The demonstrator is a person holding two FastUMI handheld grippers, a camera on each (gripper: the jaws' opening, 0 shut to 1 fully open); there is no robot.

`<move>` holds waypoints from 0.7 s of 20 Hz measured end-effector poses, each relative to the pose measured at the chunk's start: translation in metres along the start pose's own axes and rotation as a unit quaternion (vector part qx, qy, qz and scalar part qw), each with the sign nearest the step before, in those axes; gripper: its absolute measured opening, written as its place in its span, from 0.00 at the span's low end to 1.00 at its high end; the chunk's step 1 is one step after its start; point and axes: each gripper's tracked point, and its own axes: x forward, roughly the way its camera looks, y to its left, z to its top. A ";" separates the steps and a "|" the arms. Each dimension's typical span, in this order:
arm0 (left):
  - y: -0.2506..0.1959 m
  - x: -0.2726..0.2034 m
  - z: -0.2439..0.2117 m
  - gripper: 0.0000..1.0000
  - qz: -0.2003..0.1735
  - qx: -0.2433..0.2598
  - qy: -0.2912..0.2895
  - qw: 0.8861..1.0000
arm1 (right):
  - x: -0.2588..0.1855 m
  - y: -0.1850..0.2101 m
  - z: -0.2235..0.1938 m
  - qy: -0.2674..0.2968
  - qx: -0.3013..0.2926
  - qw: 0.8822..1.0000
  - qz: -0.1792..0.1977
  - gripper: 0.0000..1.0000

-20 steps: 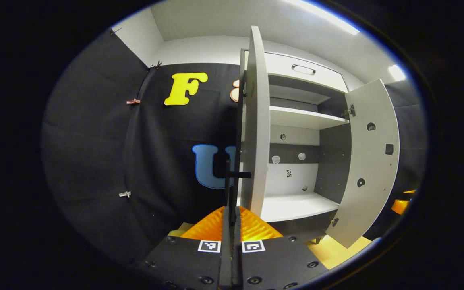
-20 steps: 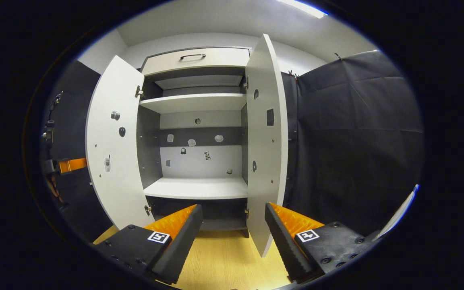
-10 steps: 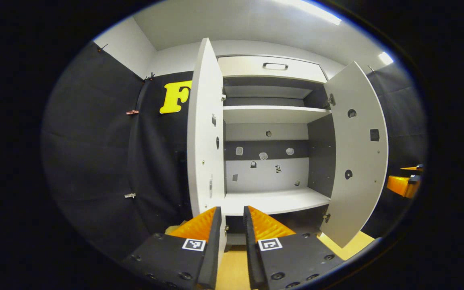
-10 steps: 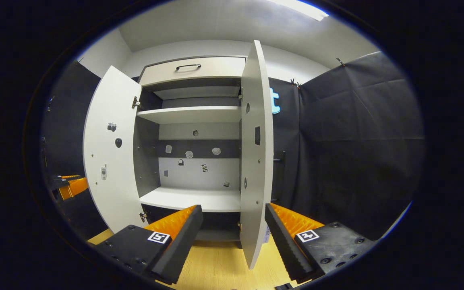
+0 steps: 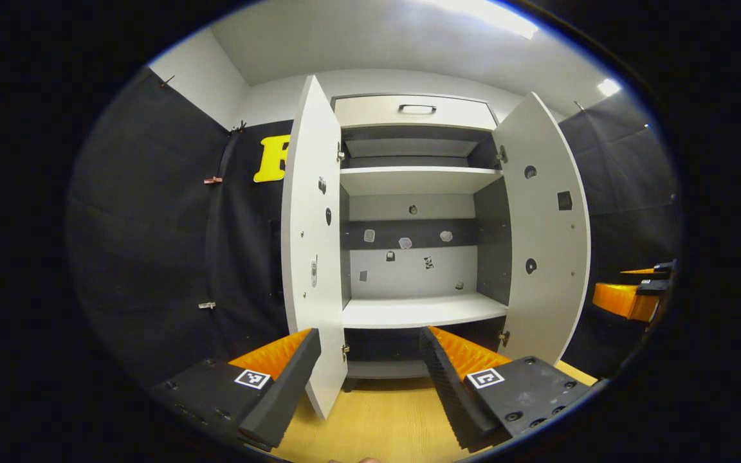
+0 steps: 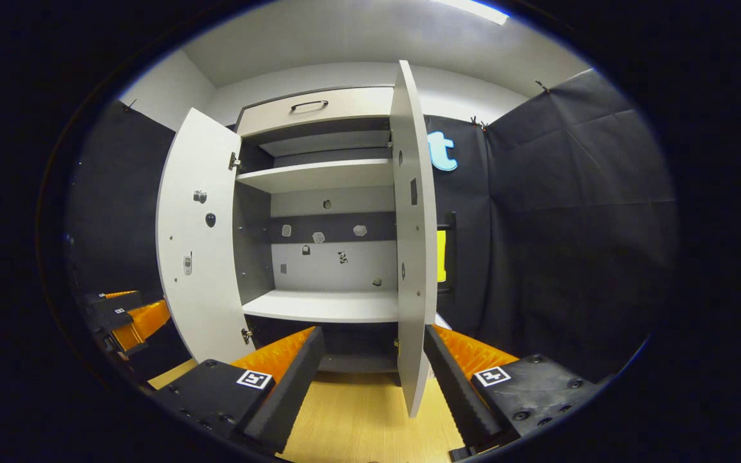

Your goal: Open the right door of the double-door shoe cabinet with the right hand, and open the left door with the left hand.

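Note:
The shoe cabinet (image 5: 412,193) stands with both doors swung wide, and its white shelves are bare. In the left gripper view the left door (image 5: 309,244) shows nearly edge-on and the right door (image 5: 547,238) shows its inner face. My left gripper (image 5: 369,333) is open, a short way back from the left door's lower edge and holding nothing. In the right gripper view my right gripper (image 6: 374,330) is open, with the right door (image 6: 415,238) edge-on between its fingers but farther off. The left door (image 6: 200,238) hangs open there too.
A closed drawer (image 5: 417,112) with a dark handle tops the cabinet. Wooden floor (image 5: 383,421) lies in front of it. Black cloth walls close in on both sides. The right gripper (image 5: 631,296) shows at the right edge and the left gripper (image 6: 126,315) at the lower left.
My left gripper has gone from shut on the left door's handle to open and has drawn back to face the cabinet. The right gripper stayed open and shifted slightly.

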 end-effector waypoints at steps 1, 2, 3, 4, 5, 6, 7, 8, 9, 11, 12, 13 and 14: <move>-0.002 -0.001 -0.005 0.95 0.000 0.000 0.006 1.000 | 0.000 0.004 0.000 0.000 0.003 1.000 0.007 0.98; -0.005 -0.002 -0.010 0.95 0.000 -0.001 0.014 1.000 | 0.000 0.007 0.002 -0.001 0.004 1.000 0.013 0.98; -0.005 -0.002 -0.013 0.95 0.002 -0.003 0.019 1.000 | 0.000 0.008 0.003 -0.003 0.003 1.000 0.016 0.98; -0.007 -0.003 -0.016 0.95 0.002 -0.006 0.024 1.000 | -0.001 0.008 0.003 -0.004 0.001 1.000 0.019 0.98; -0.009 -0.005 -0.017 0.95 0.002 -0.008 0.026 1.000 | -0.002 0.008 0.002 -0.005 -0.001 1.000 0.020 0.98; -0.010 -0.007 -0.018 0.95 0.003 -0.009 0.027 1.000 | -0.001 0.010 0.001 -0.005 -0.001 1.000 0.022 0.98; -0.009 -0.008 -0.019 0.95 0.003 -0.009 0.027 1.000 | 0.000 0.011 -0.002 -0.001 0.000 1.000 0.023 0.98; -0.009 -0.010 -0.019 0.95 0.004 -0.009 0.026 1.000 | 0.002 0.011 -0.003 0.001 0.001 1.000 0.023 0.98; -0.008 -0.011 -0.020 0.95 0.003 -0.008 0.027 1.000 | 0.003 0.010 -0.003 0.003 0.003 1.000 0.022 0.98; -0.004 -0.012 -0.020 0.95 0.005 -0.003 0.028 1.000 | 0.006 0.009 -0.003 0.004 0.012 1.000 0.020 0.98; -0.002 -0.012 -0.020 0.95 0.006 -0.001 0.028 1.000 | 0.007 0.009 -0.004 0.005 0.018 1.000 0.019 0.98; 0.000 -0.012 -0.020 0.95 0.007 0.001 0.028 1.000 | 0.007 0.009 -0.005 0.007 0.022 1.000 0.018 0.98; 0.002 -0.011 -0.020 0.95 0.009 0.002 0.028 1.000 | 0.008 0.009 -0.008 0.008 0.024 1.000 0.017 0.98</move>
